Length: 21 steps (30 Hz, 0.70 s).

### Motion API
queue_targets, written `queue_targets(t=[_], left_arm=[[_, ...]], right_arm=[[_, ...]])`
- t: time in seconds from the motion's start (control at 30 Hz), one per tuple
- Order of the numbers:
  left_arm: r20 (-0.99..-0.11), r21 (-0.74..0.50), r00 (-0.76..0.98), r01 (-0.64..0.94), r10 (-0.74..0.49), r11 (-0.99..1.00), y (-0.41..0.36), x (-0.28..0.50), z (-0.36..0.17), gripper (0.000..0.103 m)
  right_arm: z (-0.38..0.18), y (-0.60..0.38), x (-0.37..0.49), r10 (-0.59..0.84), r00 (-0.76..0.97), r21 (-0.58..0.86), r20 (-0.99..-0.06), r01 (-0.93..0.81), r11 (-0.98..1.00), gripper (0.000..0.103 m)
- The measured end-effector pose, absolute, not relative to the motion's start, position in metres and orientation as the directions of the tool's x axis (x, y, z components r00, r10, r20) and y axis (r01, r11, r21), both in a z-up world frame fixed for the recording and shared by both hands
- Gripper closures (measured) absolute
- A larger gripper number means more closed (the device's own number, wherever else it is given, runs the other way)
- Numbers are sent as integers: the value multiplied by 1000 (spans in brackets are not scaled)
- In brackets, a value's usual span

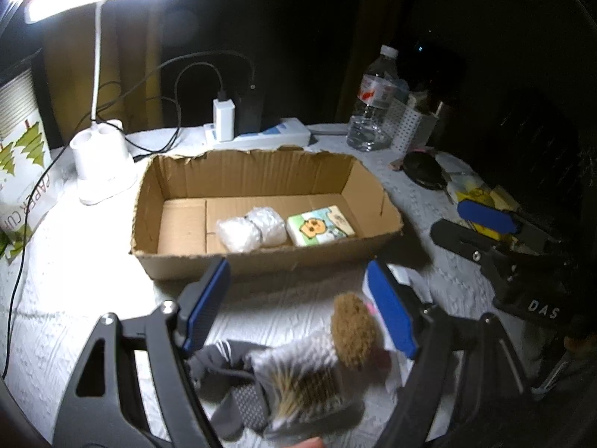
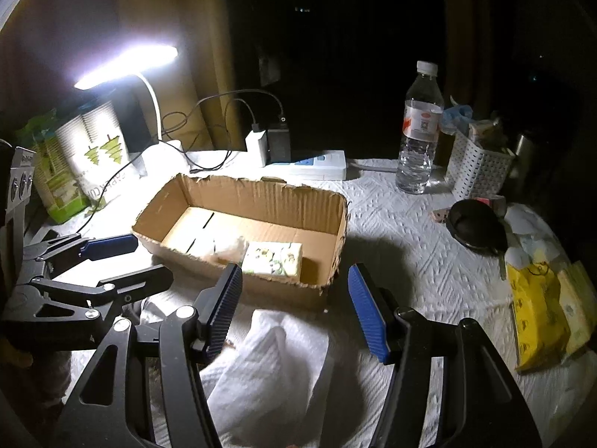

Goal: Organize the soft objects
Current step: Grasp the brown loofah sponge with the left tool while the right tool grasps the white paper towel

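Observation:
An open cardboard box [image 1: 261, 261] holds a white bubble-wrap bundle [image 1: 250, 228] and a cartoon tissue pack [image 1: 321, 224]; the box [image 2: 337, 224] and the pack [image 2: 272, 258] also show in the right wrist view. My left gripper [image 1: 298, 306] is open just before the box, above a grey striped sock with a brown fuzzy top [image 1: 350, 330]. My right gripper [image 2: 294, 310] is open over a crumpled white cloth [image 2: 268, 366]. The right gripper also shows in the left wrist view [image 1: 488, 224], and the left one in the right wrist view [image 2: 130, 261].
A lit desk lamp [image 1: 100, 156], a power strip with chargers [image 1: 261, 132], a water bottle [image 1: 373, 104], a white perforated basket [image 2: 477, 164], a black round object [image 2: 474, 224], yellow tissue packs [image 2: 537, 317] and a paper-cup bag [image 1: 22, 171] surround the box on the white cloth-covered table.

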<state>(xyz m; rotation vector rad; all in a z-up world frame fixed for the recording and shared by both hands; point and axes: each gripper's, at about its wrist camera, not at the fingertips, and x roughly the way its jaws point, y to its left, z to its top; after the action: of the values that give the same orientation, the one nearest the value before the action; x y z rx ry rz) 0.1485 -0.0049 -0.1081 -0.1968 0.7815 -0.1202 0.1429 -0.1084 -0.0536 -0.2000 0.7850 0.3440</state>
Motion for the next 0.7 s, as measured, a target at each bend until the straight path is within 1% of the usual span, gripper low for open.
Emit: queue_targets(t=[0.23, 0.5, 0.6, 0.67, 0.7], left_arm=[[-693, -221, 698, 31, -179, 975, -8, 133, -114, 26], [-708, -221, 685, 16, -172, 975, -8, 123, -126, 26], [-715, -219, 678, 11, -169, 976, -9, 120, -129, 26], [-718, -217, 675, 15, -170, 976, -12, 119, -131, 26], [-718, -215, 675, 16, -170, 976, -14, 119, -131, 26]], right_arm=[[-70, -113, 132, 233, 622, -21, -747, -373, 928, 41], [-100, -105, 128, 245, 559, 2, -792, -399, 917, 41], [-109, -103, 128, 248, 543, 9, -802, -403, 915, 45], [-113, -103, 128, 250, 537, 15, -806, -403, 915, 52], [-115, -103, 128, 256, 533, 22, -807, -406, 914, 54]])
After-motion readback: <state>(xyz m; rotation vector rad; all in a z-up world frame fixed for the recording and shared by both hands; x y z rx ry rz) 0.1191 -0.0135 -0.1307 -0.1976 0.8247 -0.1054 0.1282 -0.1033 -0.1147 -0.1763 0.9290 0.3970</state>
